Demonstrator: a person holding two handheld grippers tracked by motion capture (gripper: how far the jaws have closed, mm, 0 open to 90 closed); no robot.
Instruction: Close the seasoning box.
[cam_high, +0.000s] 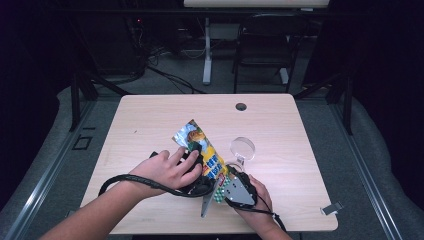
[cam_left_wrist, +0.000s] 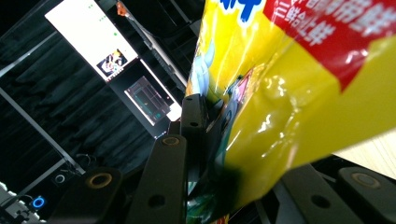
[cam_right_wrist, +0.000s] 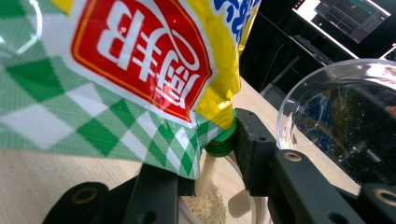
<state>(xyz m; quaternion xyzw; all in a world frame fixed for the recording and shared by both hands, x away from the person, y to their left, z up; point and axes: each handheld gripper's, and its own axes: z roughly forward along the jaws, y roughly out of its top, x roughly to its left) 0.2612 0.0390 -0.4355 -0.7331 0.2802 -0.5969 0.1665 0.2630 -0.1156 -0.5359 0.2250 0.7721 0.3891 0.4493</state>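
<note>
Table (cam_high: 150, 120) lit from above, surroundings dark; glare on bag (cam_left_wrist: 299, 116), perhaps slightly blurred

We see bare tabletop (cam_high: 150, 120) left and behind; the glass lid (cam_high: 242, 148) crowds the snack bag's (cam_high: 200, 145) right.

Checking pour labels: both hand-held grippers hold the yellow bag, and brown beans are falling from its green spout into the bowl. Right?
Not beans. The right gripper view shows pale rice grains falling from the green spout of the yellow bag. The rest stands: left hand-held gripper and right hand-held gripper both hold it.
</note>
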